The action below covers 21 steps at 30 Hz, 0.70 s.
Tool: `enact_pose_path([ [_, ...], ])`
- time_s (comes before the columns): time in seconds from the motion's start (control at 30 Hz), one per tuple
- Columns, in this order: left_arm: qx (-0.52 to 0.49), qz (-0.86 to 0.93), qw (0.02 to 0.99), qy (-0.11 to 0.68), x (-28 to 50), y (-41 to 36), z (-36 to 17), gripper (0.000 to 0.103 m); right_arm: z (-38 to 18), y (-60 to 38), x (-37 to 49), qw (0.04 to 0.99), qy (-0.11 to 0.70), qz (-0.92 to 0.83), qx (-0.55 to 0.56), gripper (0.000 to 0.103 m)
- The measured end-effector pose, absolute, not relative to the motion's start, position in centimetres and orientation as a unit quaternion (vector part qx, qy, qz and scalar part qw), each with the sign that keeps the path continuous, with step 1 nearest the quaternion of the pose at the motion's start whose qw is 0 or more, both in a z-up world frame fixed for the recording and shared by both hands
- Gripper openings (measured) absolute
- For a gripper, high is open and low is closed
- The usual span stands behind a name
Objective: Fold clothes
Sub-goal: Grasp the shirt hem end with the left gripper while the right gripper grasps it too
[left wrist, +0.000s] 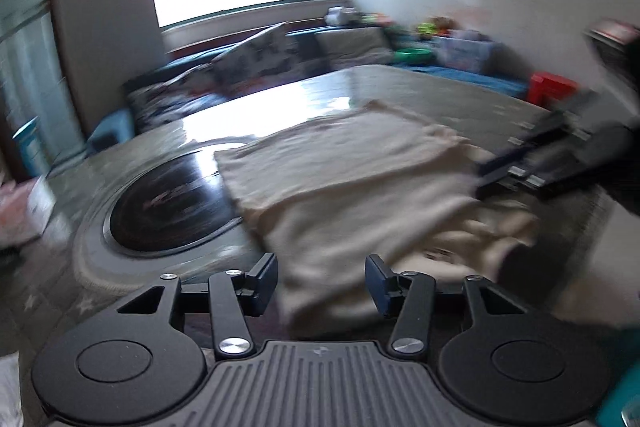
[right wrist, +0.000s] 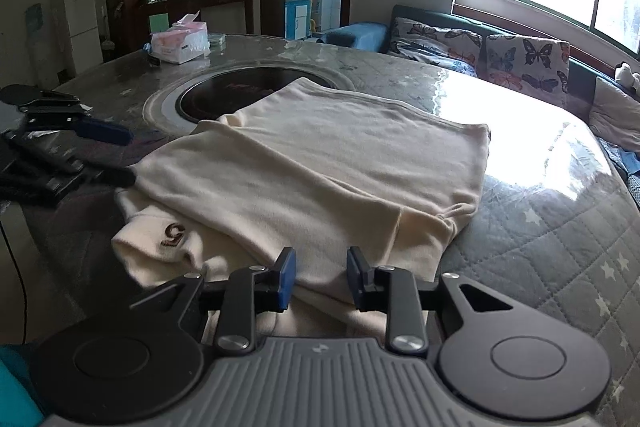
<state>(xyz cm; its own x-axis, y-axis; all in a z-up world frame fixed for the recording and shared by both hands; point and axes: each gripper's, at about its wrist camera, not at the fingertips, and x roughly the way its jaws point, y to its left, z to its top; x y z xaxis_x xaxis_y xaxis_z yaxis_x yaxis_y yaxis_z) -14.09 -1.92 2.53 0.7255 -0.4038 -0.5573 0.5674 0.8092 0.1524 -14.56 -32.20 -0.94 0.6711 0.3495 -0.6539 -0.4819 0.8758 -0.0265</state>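
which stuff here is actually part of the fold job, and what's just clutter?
Job:
- cream garment, partly folded on the table
- left tongs, open, nothing between them
- right tongs, open over the garment's near edge

Lying about:
- tissue pack, far side of the table
- round dark inset in the tabletop
- butterfly cushions on the sofa

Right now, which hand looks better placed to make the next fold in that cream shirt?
Probably the right. Its fingers sit steady over the near edge of the cream shirt, open with cloth between them. The left gripper is off at the shirt's side, open, and its view is blurred.
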Motion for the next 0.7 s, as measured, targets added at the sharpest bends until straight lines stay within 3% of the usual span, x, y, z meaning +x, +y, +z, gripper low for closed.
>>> enact_pose_path([
  [0.13, 0.200, -0.298, 0.900, 0.248, -15.5, -3.1, 1.9, 0.054, -0.5, -32.3, -15.4, 0.903, 0.337, 0.242, -0.109, 0.037],
  [0.5, 0.250, -0.325, 0.883, 0.226, -15.7, -5.7, -0.4, 0.053, 0.9, -33.2, -18.1, 0.900, 0.330, 0.249, -0.137, 0.044],
  [0.6, 0.246, -0.327, 0.885, 0.221, -15.2, -5.9, -0.6, 0.043, 1.0, -33.5, -19.1, 0.896, 0.329, 0.252, -0.161, 0.052],
  [0.7, 0.229, -0.327, 0.890, 0.222, -14.5, -5.8, -0.2, 0.025, 0.9, -33.6, -19.9, 0.890, 0.327, 0.257, -0.185, 0.055],
])
